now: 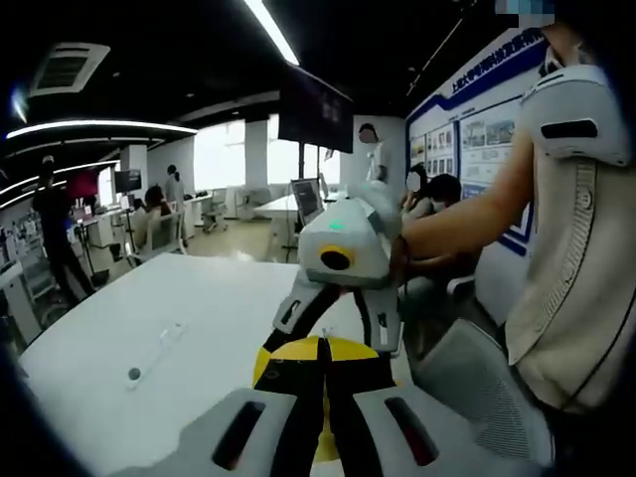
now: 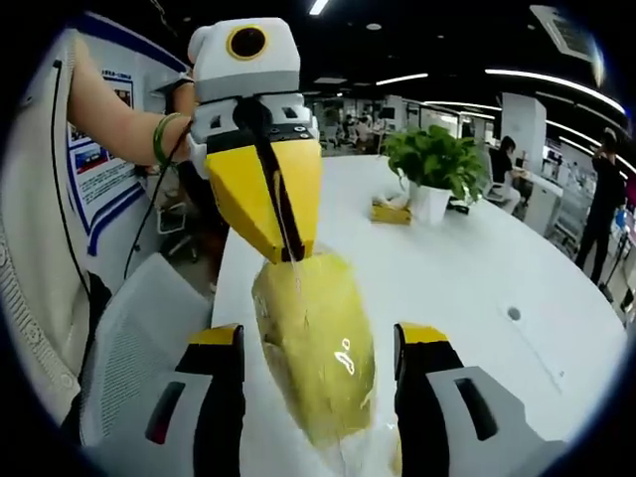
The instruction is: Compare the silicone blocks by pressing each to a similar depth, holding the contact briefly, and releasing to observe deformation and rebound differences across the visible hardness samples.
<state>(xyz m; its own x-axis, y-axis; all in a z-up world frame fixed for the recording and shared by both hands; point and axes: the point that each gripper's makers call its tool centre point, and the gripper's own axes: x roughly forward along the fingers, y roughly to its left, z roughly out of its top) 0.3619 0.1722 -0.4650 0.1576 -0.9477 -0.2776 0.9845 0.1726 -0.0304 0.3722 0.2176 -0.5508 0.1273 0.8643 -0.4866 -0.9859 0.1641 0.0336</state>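
Left gripper [image 2: 290, 253]: jaws closed together, tips touching top end of yellow silicone block [image 2: 316, 348].
Right gripper [image 2: 318, 348]: jaws spread wide, straddling block, contact with sides not discernible.
Block: on white table [image 2: 467, 278], near edge.
Background: potted plant [image 2: 434, 164] further back on table.

This looks like an open-plan office or showroom. A long white table [image 2: 467, 268] carries a potted plant [image 2: 434, 169], and beyond it people sit at desks under strip ceiling lights [image 1: 270, 30]. Beside the table a wall display board [image 1: 477, 139] hangs, its text too blurred to read.
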